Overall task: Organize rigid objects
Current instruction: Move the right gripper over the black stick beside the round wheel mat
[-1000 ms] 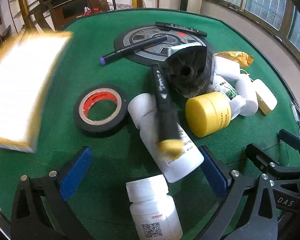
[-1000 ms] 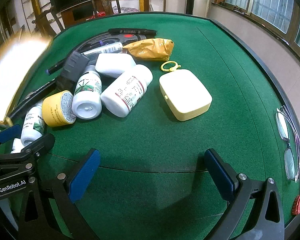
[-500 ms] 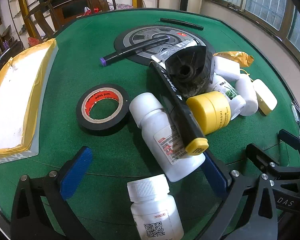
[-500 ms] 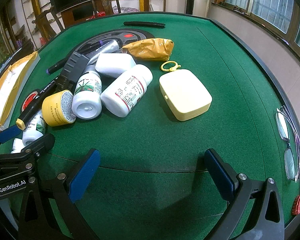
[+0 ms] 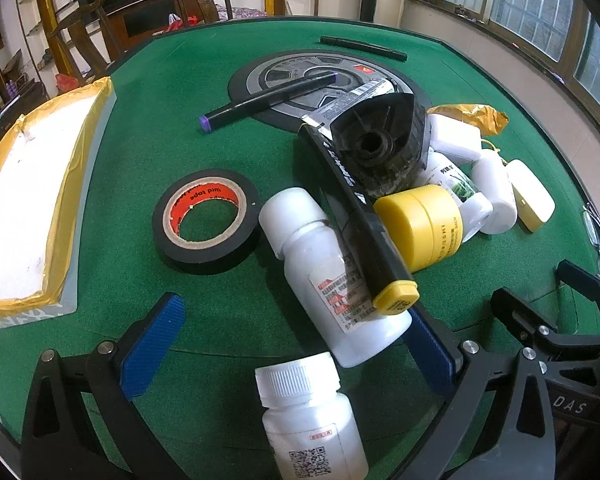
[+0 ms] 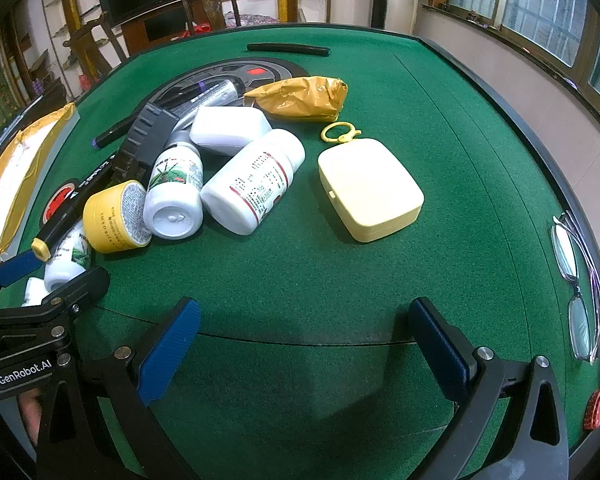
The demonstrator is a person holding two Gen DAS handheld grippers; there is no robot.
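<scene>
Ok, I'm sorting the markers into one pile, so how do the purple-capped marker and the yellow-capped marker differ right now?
The purple-capped marker lies partly on the round grey disc, its cap end on the felt; the yellow-capped marker rests propped across a white bottle in the clutter. The purple-capped marker lies apart from the pile; the yellow-capped marker runs beside the yellow jar. The purple-capped marker looks slimmer, though it lies farther away. Both have black barrels and lie untouched.

White bottles (image 5: 332,276), yellow jar (image 5: 424,226), black marker (image 5: 356,208), heaped together
</scene>
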